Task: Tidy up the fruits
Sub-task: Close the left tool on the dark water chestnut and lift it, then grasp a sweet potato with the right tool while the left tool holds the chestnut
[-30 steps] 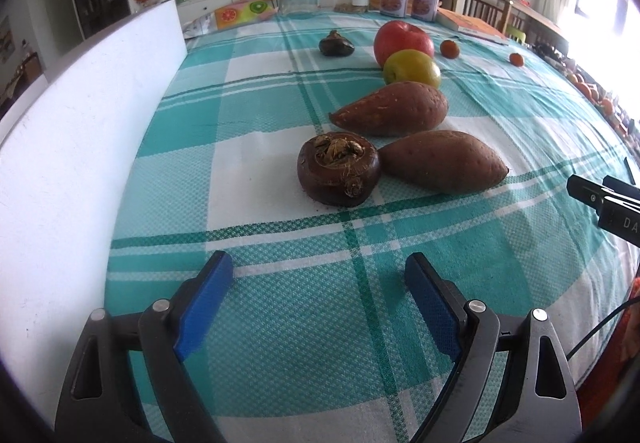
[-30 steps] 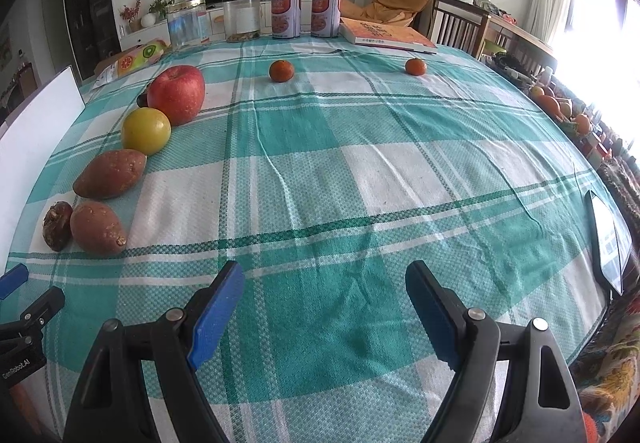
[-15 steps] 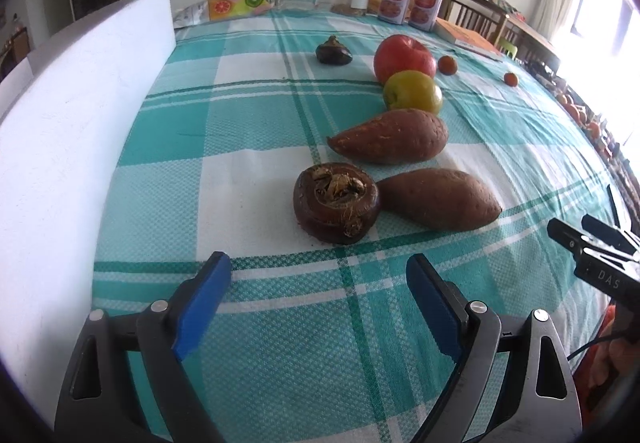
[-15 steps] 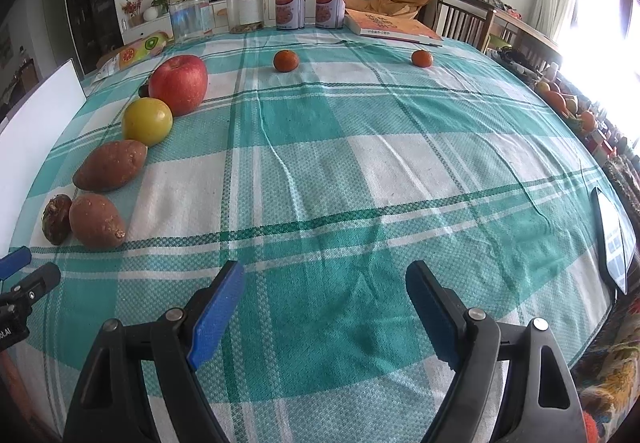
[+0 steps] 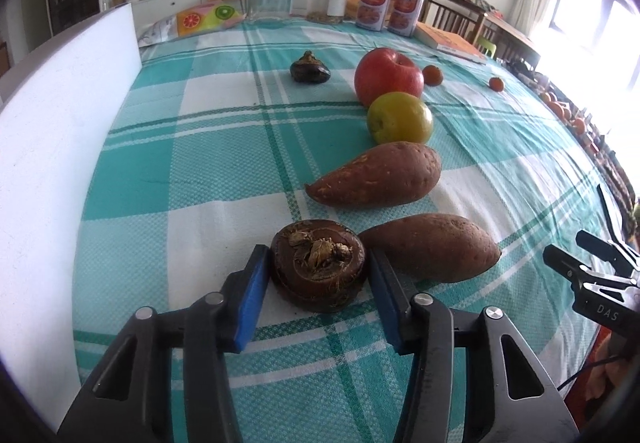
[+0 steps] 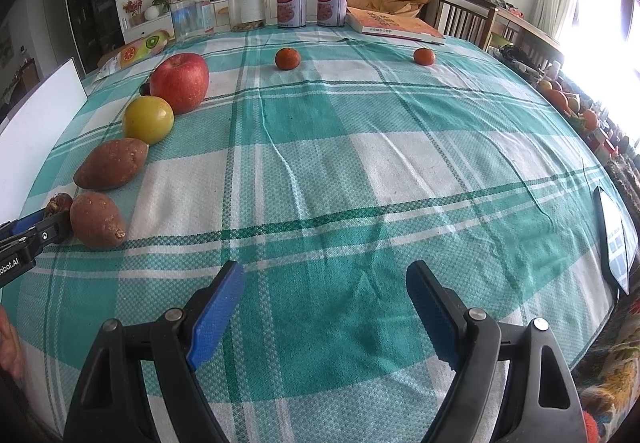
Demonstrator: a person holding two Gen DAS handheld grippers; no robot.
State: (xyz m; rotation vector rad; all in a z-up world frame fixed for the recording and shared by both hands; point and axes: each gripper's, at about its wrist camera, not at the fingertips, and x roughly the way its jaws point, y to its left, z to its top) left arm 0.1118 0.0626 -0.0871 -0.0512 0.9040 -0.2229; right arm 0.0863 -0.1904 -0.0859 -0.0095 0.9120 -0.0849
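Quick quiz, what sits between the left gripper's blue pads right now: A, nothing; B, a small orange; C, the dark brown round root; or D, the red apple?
C: in the left wrist view the left gripper has just been closing, and its blue pads flank the dark brown round root.

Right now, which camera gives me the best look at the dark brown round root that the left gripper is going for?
Left wrist view: the dark root sits centred and close between the left gripper pads, which have just closed onto its sides. Right wrist view shows only a sliver at the far left, behind a sweet potato.
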